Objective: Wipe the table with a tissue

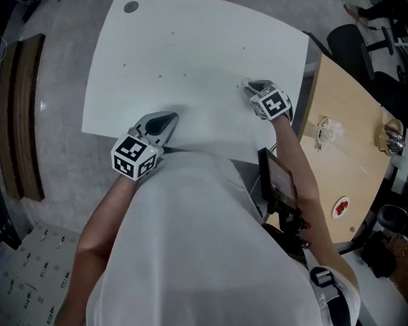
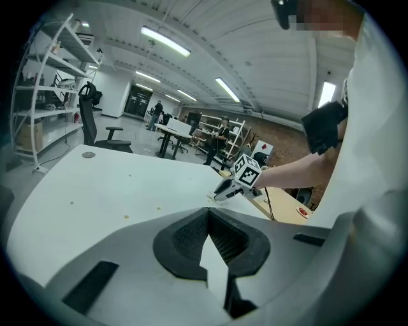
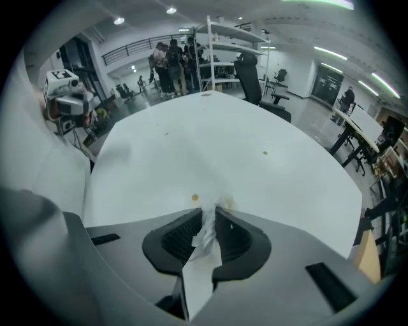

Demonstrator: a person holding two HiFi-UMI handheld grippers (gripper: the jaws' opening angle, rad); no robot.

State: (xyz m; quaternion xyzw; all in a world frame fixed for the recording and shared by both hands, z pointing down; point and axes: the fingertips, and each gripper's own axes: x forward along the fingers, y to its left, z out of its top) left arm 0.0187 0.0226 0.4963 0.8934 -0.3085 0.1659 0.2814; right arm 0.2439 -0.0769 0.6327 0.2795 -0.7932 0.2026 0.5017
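The white table (image 1: 186, 46) carries a few small brownish specks (image 3: 195, 198). My right gripper (image 1: 250, 86) rests low on the table near its right edge, shut on a crumpled white tissue (image 3: 208, 234) that sticks out past the fingertips onto the surface. A speck lies just ahead of the tissue. My left gripper (image 1: 171, 116) sits at the table's near edge, its jaws closed together with nothing between them. From the left gripper view (image 2: 207, 211), the right gripper (image 2: 220, 193) shows across the table, tip down on the surface.
A wooden desk (image 1: 351, 167) adjoins on the right, with a crumpled tissue wad (image 1: 330, 129) and a red-and-white object (image 1: 340, 206). A grey grommet (image 1: 130, 6) sits at the table's far corner. A black office chair (image 1: 350, 43) stands behind. A wooden bench (image 1: 25, 118) lies left.
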